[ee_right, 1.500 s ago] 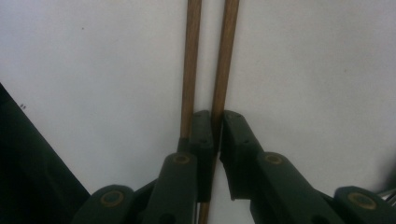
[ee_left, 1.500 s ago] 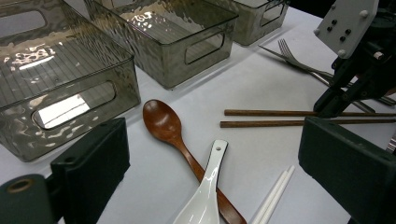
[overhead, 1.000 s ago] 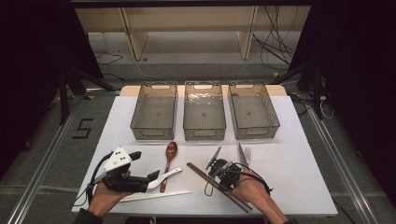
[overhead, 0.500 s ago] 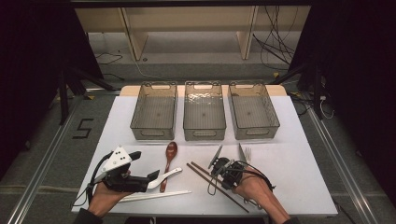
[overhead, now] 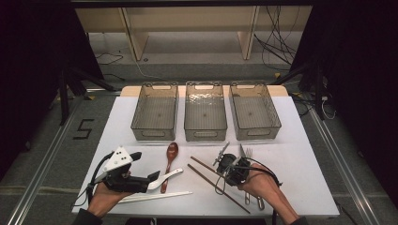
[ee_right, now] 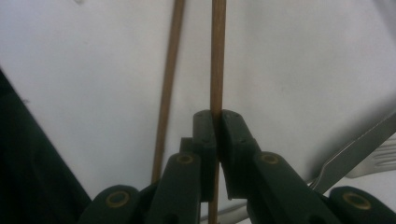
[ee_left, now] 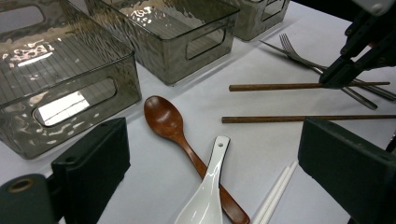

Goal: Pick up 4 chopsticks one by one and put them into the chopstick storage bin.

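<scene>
My right gripper (overhead: 222, 169) (ee_right: 217, 116) is shut on one brown chopstick (overhead: 202, 163) (ee_right: 217, 65), pinching it near one end and holding it just off the white table (overhead: 305, 178). The second brown chopstick (overhead: 220, 188) (ee_right: 167, 88) lies flat beside it. From the left gripper view, the right gripper (ee_left: 343, 70) grips the farther chopstick (ee_left: 280, 86), and the nearer one (ee_left: 299, 118) rests on the table. My left gripper (overhead: 152, 177) (ee_left: 217, 158) rests open, its jaws wide on either side of a white ceramic spoon (overhead: 165, 178) (ee_left: 208, 196).
A wooden spoon (overhead: 170, 159) (ee_left: 170, 123) lies crossed under the white one. White chopsticks (overhead: 157, 196) (ee_left: 275, 196) lie near the front edge. Metal forks (overhead: 248, 153) (ee_left: 322, 70) lie by my right hand. Three clear bins (overhead: 154, 133) (overhead: 205, 135) (overhead: 256, 133) stand in a row behind.
My right gripper has risen slightly with one brown chopstick, drawing it apart from its partner, which stays on the table. The left gripper has not moved.
</scene>
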`<act>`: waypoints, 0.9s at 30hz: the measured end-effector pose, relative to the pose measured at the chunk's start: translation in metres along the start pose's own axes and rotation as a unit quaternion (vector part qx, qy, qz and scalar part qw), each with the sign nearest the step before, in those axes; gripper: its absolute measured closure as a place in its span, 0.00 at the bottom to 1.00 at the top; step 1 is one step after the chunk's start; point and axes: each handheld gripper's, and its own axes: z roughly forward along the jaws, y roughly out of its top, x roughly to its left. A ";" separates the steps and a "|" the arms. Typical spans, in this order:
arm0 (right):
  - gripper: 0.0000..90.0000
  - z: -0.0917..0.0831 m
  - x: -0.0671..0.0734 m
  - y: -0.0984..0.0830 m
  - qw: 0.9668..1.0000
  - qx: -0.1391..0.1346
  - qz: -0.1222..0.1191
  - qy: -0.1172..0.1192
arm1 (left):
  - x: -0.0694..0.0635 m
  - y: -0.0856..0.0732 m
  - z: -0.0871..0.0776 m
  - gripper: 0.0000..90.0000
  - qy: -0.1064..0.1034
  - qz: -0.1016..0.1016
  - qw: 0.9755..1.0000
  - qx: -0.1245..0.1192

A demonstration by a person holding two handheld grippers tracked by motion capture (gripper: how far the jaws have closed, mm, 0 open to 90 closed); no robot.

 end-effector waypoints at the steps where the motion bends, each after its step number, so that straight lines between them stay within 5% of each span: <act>1: 0.95 -0.007 0.007 0.002 1.000 -0.013 -0.018 -0.002 | -0.001 0.000 0.001 0.09 -0.002 0.001 1.000 0.002; 7: 0.95 -0.016 0.020 0.008 0.998 -0.035 -0.060 0.001 | -0.004 0.008 0.010 0.09 -0.030 0.024 0.999 0.032; 14: 0.95 -0.018 0.031 0.012 0.995 -0.036 -0.094 0.006 | -0.007 0.021 0.021 0.10 -0.067 0.059 0.992 0.093; 21: 0.95 -0.020 0.038 0.013 0.992 -0.048 -0.116 0.003 | -0.023 0.038 0.040 0.11 -0.106 0.114 0.979 0.135; 27: 0.95 -0.023 0.044 0.015 0.990 -0.049 -0.129 0.008 | -0.035 0.046 0.051 0.17 -0.130 0.167 0.959 0.189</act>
